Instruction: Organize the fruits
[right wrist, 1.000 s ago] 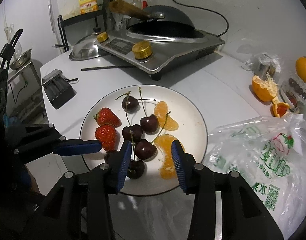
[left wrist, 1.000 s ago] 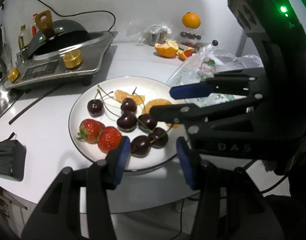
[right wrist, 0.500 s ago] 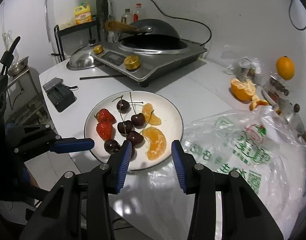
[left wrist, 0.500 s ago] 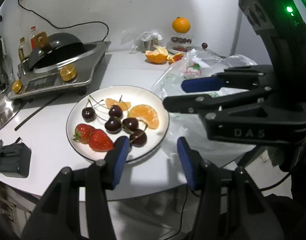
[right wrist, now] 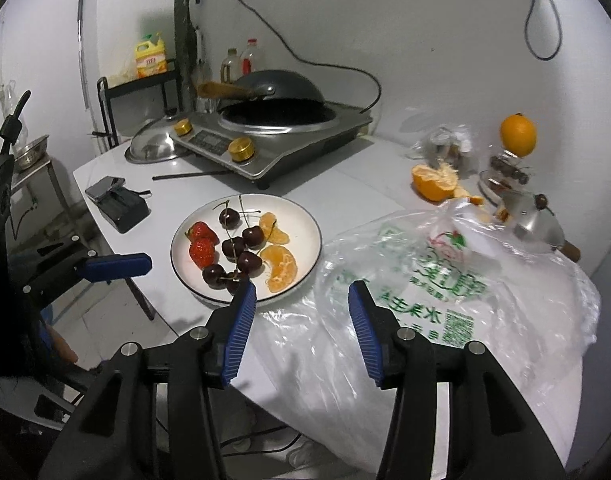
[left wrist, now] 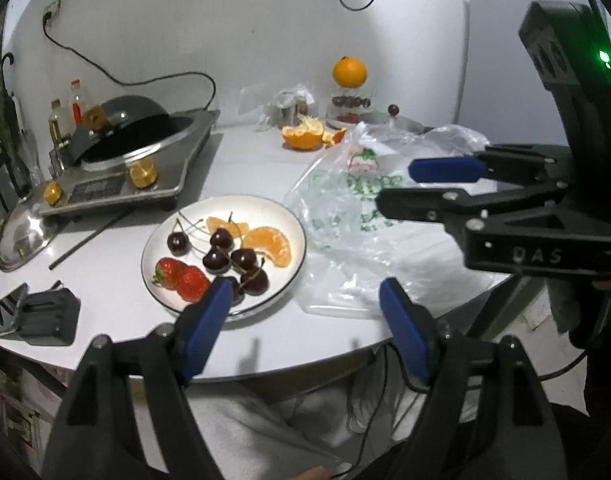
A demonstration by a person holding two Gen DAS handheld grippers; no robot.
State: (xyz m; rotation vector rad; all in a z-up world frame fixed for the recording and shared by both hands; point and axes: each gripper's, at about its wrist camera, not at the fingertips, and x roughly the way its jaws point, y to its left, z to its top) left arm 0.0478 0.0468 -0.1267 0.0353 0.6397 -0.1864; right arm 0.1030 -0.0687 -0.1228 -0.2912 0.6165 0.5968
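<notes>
On the white table, a plate holds dark cherries, two strawberries and peeled orange segments. One cherry hides behind a blue pad. The left gripper and right gripper have just been opening, both empty.

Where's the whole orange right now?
In the right wrist view the whole orange is at the far right of the table by the wall, perched on a glass jar, just behind the peeled orange half.
</notes>
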